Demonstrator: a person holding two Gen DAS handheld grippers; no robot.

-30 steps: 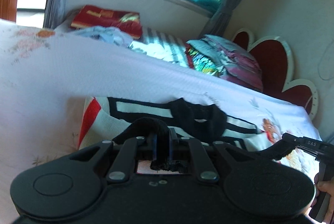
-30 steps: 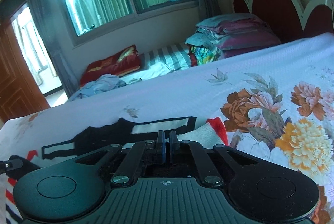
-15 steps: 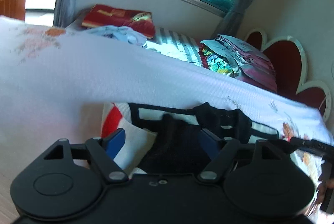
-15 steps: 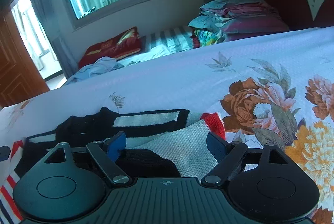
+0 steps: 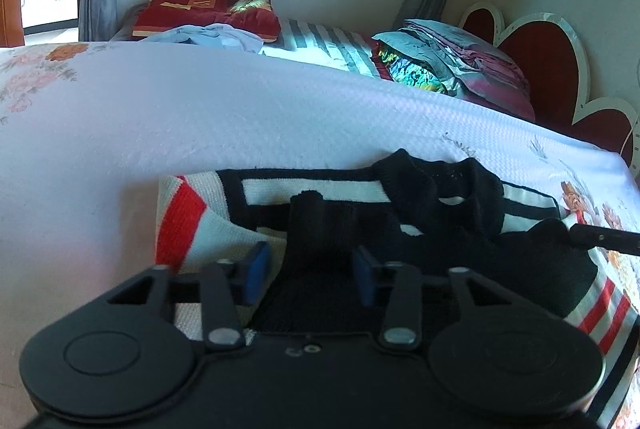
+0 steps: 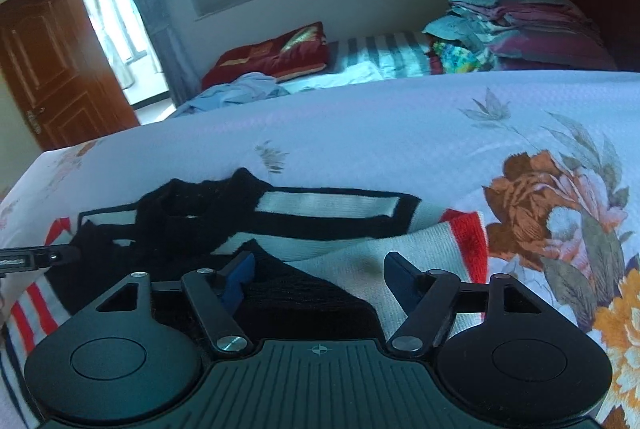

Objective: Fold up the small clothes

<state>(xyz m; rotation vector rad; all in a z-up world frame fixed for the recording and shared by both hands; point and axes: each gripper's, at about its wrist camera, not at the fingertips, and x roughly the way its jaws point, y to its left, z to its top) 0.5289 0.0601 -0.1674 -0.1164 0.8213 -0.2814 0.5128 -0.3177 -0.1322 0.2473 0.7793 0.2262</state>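
A small knitted sweater (image 5: pixel 320 189), white with black bands and red stripes, lies flat on the floral bedspread (image 5: pixel 200 117). Both black-cuffed sleeves are folded in over its body. My left gripper (image 5: pixel 310 275) hovers low over the left black cuff (image 5: pixel 316 229). Its jaws are closing, with the cuff between the blue pads but a gap showing at the left pad. My right gripper (image 6: pixel 318 279) is wide and closing, and the other black cuff (image 6: pixel 296 293) and white sleeve lie loose between its pads. Each gripper's finger shows at the edge of the other view: the right one (image 5: pixel 600 239), the left one (image 6: pixel 24 261).
Beyond the bed's far edge sit a stack of folded bedding (image 5: pixel 452 65), a red pillow (image 5: pixel 208 13) and a crumpled light-blue cloth (image 5: pixel 212 35). A red scalloped headboard (image 5: pixel 552 49) rises at the right. A wooden door (image 6: pixel 52 69) stands at the left, and a curtained window runs behind.
Both grippers were shut on the black cuffs a second ago, then opened and left the sleeves lying on the sweater. Both sank closer to the garment. The left jaws have since narrowed.
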